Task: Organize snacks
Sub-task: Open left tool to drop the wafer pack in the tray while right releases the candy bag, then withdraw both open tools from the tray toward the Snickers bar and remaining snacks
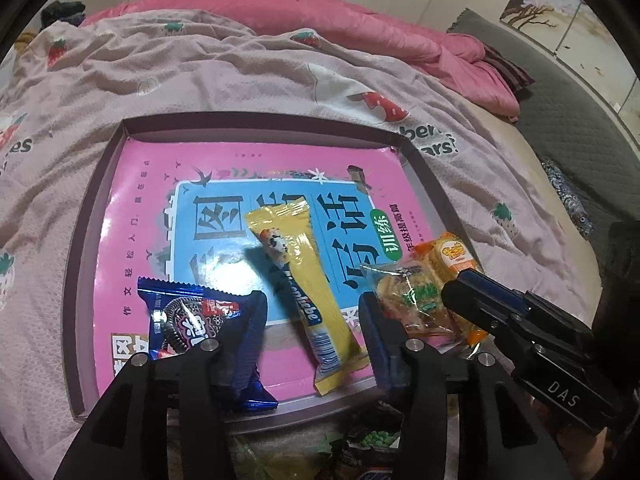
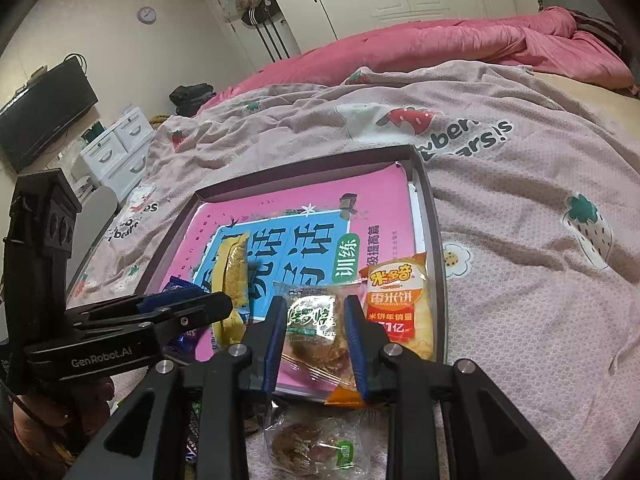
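While the right gripper, angled down, clamps a clear-wrapped pastry over the tray's near edge, the left gripper stands apart astride the yellow wafer bar.

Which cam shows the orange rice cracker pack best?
Right wrist. The orange rice cracker pack lies face-up in the tray, its whole printed front readable beside the right tongs. In the left wrist view the pack is mostly hidden behind the clear cookie pack and the right tongs.
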`<state>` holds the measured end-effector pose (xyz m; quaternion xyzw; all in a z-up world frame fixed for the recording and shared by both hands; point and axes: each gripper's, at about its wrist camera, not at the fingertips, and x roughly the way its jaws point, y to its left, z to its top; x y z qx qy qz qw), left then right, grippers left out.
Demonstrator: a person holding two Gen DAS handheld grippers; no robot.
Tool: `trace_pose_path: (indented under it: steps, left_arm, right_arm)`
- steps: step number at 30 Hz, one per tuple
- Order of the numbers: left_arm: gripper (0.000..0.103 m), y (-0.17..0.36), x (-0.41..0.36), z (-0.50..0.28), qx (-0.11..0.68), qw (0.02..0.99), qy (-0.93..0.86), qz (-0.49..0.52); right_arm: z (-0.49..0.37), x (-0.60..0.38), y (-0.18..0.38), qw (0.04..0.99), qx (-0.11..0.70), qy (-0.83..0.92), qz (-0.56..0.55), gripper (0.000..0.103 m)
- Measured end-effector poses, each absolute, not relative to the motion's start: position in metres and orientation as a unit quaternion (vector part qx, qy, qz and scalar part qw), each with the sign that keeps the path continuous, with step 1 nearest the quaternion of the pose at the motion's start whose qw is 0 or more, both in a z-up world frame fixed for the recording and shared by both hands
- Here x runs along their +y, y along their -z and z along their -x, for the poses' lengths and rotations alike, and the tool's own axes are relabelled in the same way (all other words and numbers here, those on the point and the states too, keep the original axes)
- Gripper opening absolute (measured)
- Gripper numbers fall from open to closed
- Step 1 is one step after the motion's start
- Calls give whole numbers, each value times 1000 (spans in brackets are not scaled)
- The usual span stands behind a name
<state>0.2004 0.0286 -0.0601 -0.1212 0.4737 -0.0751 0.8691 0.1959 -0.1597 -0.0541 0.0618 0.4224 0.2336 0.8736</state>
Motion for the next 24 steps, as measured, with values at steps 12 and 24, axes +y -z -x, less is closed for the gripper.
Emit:
trace_pose_path:
  steps: [12, 24]
  left_arm:
    - [63, 42, 26, -192, 458, 880, 70, 109]
    - [76, 22, 30, -182, 442, 890, 52, 98]
  right_arm:
    - [-192, -161, 47, 876, 411, -240, -70, 38]
    - [-185, -167, 32, 885, 388, -245, -80, 51]
